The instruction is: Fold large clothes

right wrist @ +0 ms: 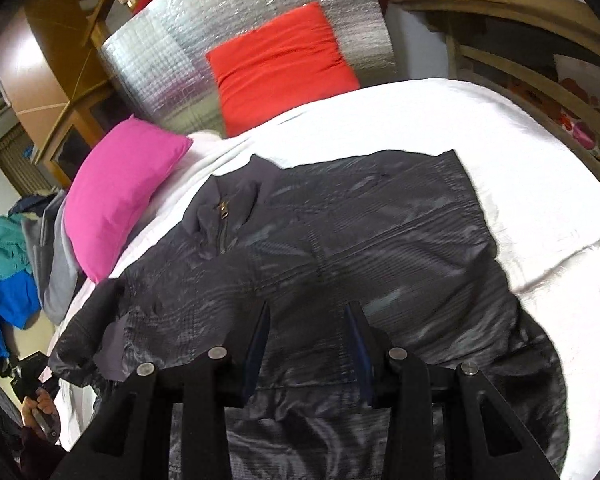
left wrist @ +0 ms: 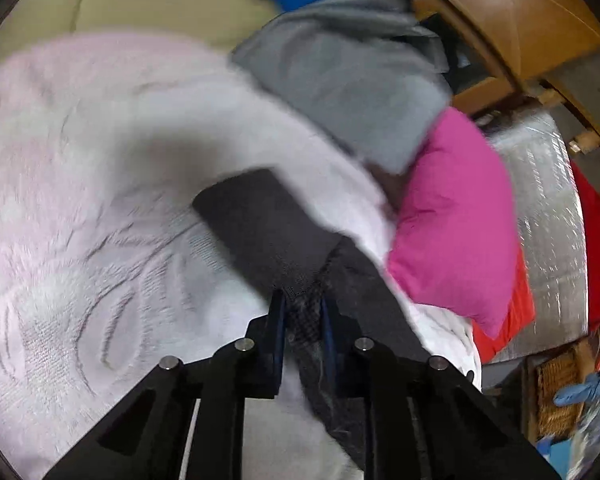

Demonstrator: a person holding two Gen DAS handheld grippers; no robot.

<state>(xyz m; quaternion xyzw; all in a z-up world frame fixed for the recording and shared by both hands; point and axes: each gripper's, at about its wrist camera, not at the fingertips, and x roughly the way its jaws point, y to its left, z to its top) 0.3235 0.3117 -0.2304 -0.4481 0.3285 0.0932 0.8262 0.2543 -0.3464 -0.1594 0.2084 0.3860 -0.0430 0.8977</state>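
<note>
A dark checked jacket (right wrist: 380,232) lies spread on the white bed cover (right wrist: 440,120), zip and collar toward the pink pillow (right wrist: 120,188). My right gripper (right wrist: 310,320) hovers low over its near half, jaws apart. The cloth between them looks flat and no fold is pinched, so it is open. In the left wrist view my left gripper (left wrist: 303,310) is shut on dark checked jacket fabric. The jacket's sleeve (left wrist: 256,216) trails away from the pads over the textured pale blanket (left wrist: 80,200). The right wrist view shows that sleeve lifted at the bed's left edge, beside a hand (right wrist: 40,404).
A red pillow (right wrist: 280,64) leans on the silver quilted headboard (right wrist: 220,20). Grey clothing (left wrist: 352,80) and blue and teal garments (right wrist: 4,272) are heaped beside the bed past the pink pillow. A wicker basket (left wrist: 556,392) and wooden furniture (left wrist: 520,20) stand nearby.
</note>
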